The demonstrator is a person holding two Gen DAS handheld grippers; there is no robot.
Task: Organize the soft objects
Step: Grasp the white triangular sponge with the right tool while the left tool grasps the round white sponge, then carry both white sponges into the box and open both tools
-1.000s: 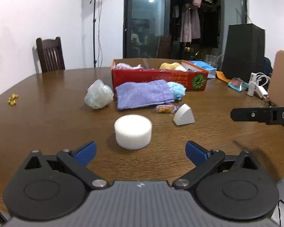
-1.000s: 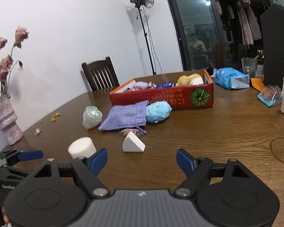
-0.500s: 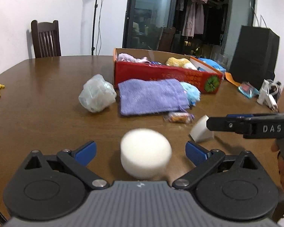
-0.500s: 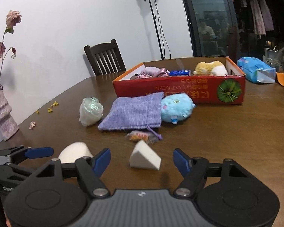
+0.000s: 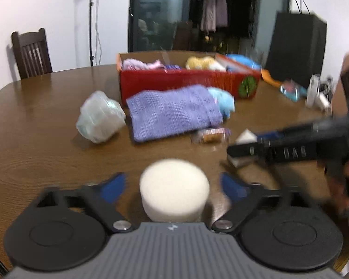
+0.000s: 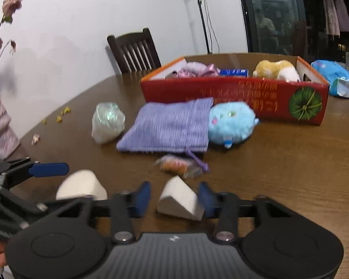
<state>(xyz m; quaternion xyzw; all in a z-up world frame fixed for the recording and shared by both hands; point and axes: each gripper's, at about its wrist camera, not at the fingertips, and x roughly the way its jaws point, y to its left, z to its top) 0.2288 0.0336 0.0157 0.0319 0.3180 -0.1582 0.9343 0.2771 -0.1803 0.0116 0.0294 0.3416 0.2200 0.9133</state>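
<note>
Ref. landmark: red box (image 6: 235,97).

1. Round sponge (image 5: 174,189): well in front of box. Left gripper (image 5: 174,186) jaws closing, sponge between, pads not yet touching. Likely light, squashy; take by curved sides, mid-height.
2. Wedge sponge (image 6: 179,198): also in front. Right gripper (image 6: 174,196) jaws closing, one pad at its edge, other side apart. Prob. deforms easily; grip flat faces.

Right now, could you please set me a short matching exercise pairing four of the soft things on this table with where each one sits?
Things:
1. round white sponge
2. white wedge sponge
3. blue plush toy
4. yellow plush toy

Places:
A. inside the red box
B. between the right gripper's closing jaws
C. beside the purple pouch
D. between the left gripper's closing jaws

Pairs: 1-D, 2-B, 3-C, 4-A
</note>
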